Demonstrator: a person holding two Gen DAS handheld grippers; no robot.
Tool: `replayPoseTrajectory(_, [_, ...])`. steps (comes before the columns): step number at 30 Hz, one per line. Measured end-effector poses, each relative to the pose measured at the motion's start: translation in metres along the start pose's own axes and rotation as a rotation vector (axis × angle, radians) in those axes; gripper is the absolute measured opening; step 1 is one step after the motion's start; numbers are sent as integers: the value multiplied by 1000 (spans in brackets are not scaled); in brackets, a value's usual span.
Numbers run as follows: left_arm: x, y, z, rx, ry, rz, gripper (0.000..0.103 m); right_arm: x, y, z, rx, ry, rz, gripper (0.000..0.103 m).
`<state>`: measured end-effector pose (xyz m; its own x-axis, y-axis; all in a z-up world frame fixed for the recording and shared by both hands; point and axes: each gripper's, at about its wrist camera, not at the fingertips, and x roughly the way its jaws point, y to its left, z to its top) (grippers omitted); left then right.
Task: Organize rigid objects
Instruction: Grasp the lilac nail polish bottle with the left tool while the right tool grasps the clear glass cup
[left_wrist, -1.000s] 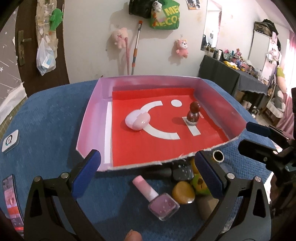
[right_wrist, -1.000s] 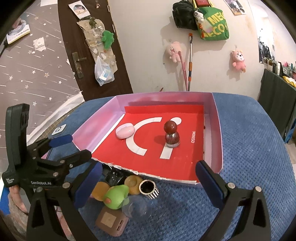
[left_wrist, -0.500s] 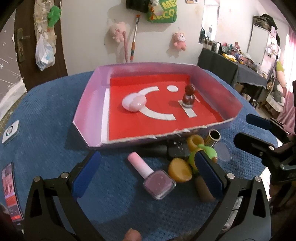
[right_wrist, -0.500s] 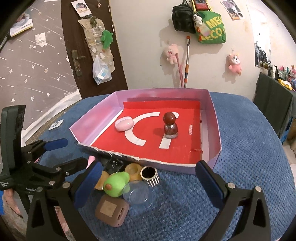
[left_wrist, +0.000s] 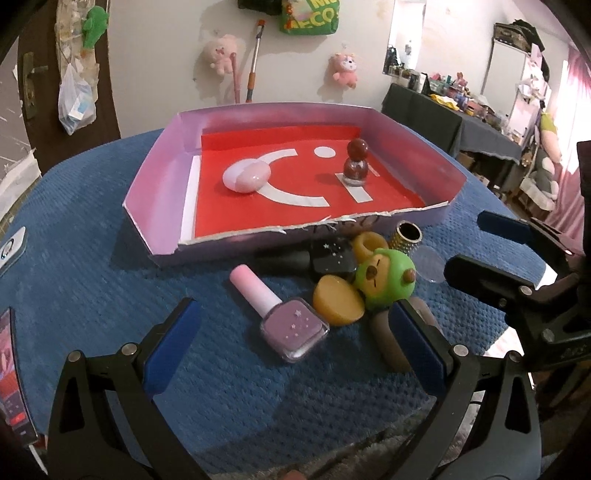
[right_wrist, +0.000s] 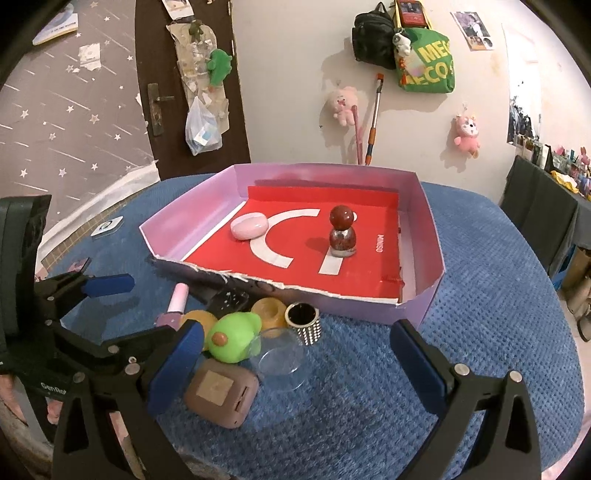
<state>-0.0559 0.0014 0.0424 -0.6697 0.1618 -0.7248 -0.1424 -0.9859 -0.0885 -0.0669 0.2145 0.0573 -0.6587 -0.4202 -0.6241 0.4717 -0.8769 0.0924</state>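
Observation:
A pink-walled tray with a red floor holds a pink oval case and a dark red round-capped bottle. In front of it lies a cluster: a purple nail polish bottle, a yellow piece, a green toy, a black item, a studded ring, a clear lid and a brown box. My left gripper is open just before the nail polish. My right gripper is open over the lid.
The table has a blue textured cover. A phone and a small white card lie at the left edge. A door and a wall with hanging toys stand behind; a cluttered dark table is at the far right.
Both grippers have pulled back from the tray and lowered, so the cluster in front of it now sits fuller in view. Both stay open. The objects have not moved.

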Motion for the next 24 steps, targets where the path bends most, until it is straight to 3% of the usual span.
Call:
replayPoseTrajectory(7, [2,13,-7,-58,1,-8,101,3,-5,-8,22,25,-6,88])
replayPoseTrajectory(13, [11,17,-13,-61,29,21,87,13,-10,-16,47,64,1,74])
replayPoseTrajectory(24, [23,16,-18,-85,43,58,85,27,-3,-22,33,90,11,65])
